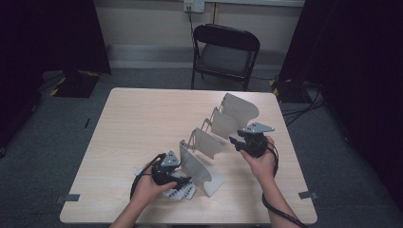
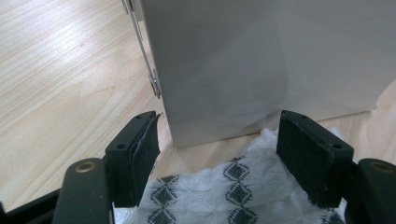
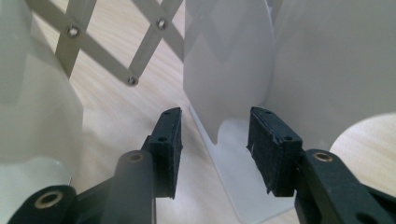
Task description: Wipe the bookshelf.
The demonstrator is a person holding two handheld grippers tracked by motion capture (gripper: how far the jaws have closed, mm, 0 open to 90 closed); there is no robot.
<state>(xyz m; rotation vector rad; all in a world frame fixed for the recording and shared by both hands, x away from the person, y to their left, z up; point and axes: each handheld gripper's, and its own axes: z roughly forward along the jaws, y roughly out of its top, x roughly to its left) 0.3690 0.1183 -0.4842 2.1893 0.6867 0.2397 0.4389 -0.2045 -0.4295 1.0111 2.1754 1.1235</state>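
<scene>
A grey metal expanding rack (image 1: 207,141) stands diagonally across the table, several upright plates joined by a scissor lattice (image 3: 116,51). My left gripper (image 1: 183,180) is open at the near end plate (image 2: 261,60). Its jaws stand wide apart over a white cloth with a dark diamond pattern (image 2: 224,186), which lies flat against the plate's foot. My right gripper (image 1: 234,141) is open at the rack's right side. In the right gripper view its jaws (image 3: 215,140) straddle the edge of one divider plate (image 3: 229,70) without touching it.
The pale wooden table (image 1: 138,118) has bare room on its left half and far side. A black folding chair (image 1: 225,52) stands beyond the far edge. The patterned cloth (image 1: 179,191) lies near the front edge.
</scene>
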